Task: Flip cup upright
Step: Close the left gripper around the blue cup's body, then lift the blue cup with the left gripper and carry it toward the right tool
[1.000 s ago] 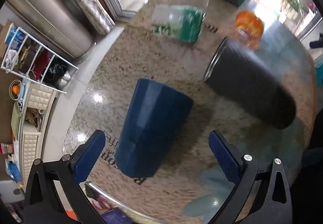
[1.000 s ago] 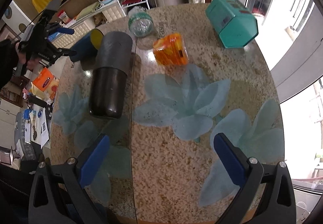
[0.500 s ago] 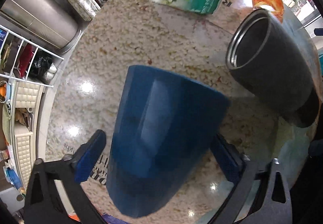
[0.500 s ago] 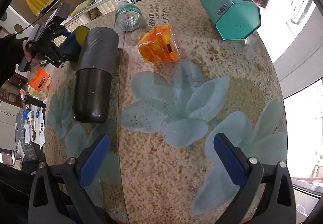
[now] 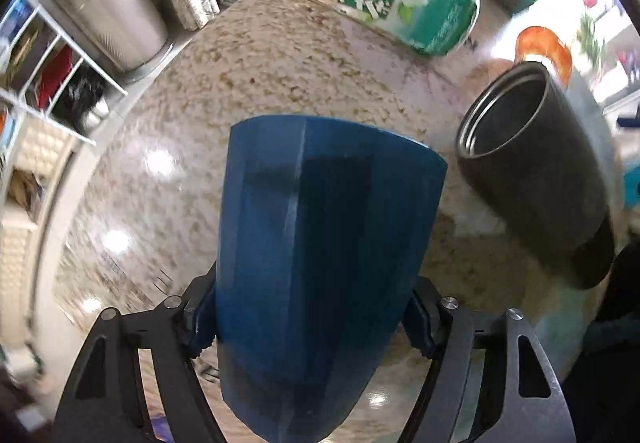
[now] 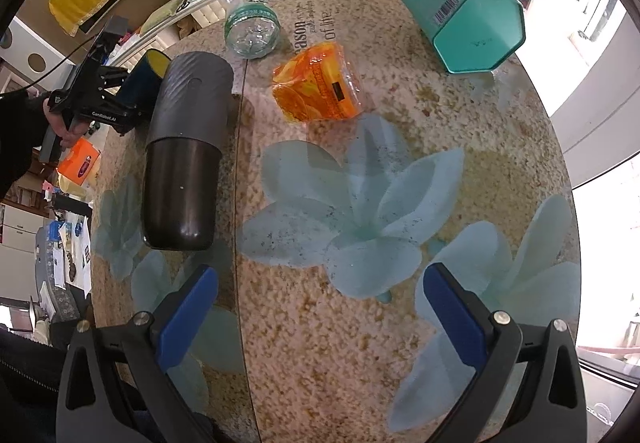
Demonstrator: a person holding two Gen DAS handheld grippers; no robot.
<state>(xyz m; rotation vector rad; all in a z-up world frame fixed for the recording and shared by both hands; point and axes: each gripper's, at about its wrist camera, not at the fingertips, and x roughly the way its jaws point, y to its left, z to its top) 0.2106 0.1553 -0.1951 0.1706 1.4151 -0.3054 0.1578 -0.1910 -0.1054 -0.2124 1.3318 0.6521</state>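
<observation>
A blue cup (image 5: 316, 255) with a yellow inside (image 6: 148, 77) lies on its side on the speckled table (image 5: 280, 67). My left gripper (image 5: 308, 323) is shut on the blue cup, a blue pad pressed to each side; the cup's body hides most of both pads. In the right wrist view the left gripper (image 6: 100, 91) holds the cup at the table's far left, behind a black tumbler (image 6: 184, 147). My right gripper (image 6: 320, 311) is open and empty over the blue flower pattern (image 6: 360, 203).
The black tumbler (image 5: 536, 195) lies on its side just right of the cup. A green-labelled bottle (image 5: 408, 11), an orange packet (image 6: 316, 87) and a teal box (image 6: 464, 11) lie farther back. A wire rack (image 5: 44, 71) stands beyond the left edge.
My left gripper moved forward around the blue cup and closed on its sides. My right gripper drifted a little and stays open.
</observation>
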